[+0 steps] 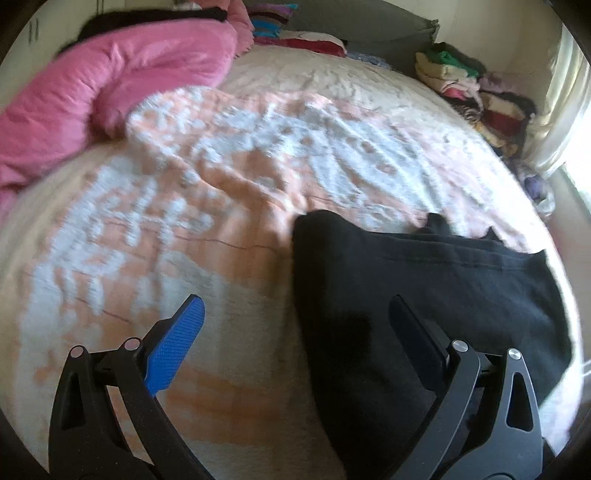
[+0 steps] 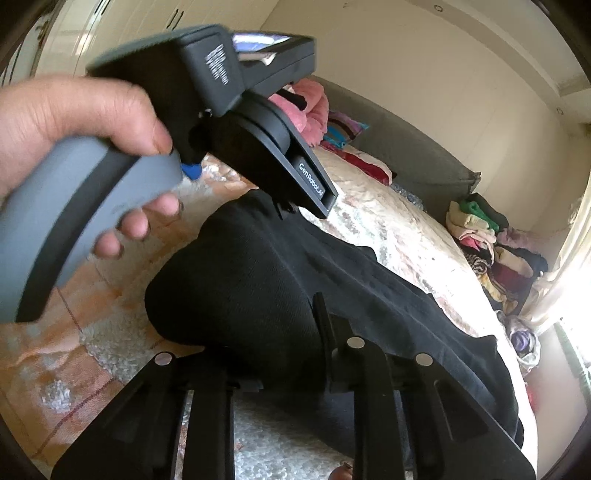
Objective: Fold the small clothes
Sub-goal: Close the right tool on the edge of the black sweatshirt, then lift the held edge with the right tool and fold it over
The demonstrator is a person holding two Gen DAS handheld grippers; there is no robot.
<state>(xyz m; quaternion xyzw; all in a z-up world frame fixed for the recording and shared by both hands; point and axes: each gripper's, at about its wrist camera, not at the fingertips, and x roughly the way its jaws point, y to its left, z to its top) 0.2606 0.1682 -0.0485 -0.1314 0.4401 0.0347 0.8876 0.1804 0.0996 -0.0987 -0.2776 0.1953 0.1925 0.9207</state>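
A black garment [image 1: 424, 295] lies on the bed [image 1: 258, 92], spread over the peach-and-white bedspread [image 1: 184, 206] toward the bed's near right edge; in the right wrist view the same cloth [image 2: 277, 280] runs as a long dark band along that edge, bunched into a rounded fold at its left end. The left gripper [image 1: 295, 325] hangs over the garment's left border with its jaws released and wide; the blue pad [image 1: 173, 350] sits above bare bedspread, the dark finger [image 1: 417, 336] above the black cloth, and neither presses on anything I can see. The right gripper [image 2: 321, 306] has its fingers drawn close together, with black cloth rising between and around them; whether the pads truly pinch it I cannot tell, since the dark fingers merge with the dark fabric. A hand [image 2: 81, 122] grips the grey handle of the left tool, which crosses the upper left of the right wrist view and hides part of the garment's far end. A pink duvet [image 1: 110, 81] is heaped along the bed's far left edge; striped and red textiles [image 1: 295, 33] lie at the head end against a grey headboard [image 2: 406, 155]; a pile of folded clothes [image 1: 472, 81] fills the far right corner beside a bright curtain [image 1: 565, 103].
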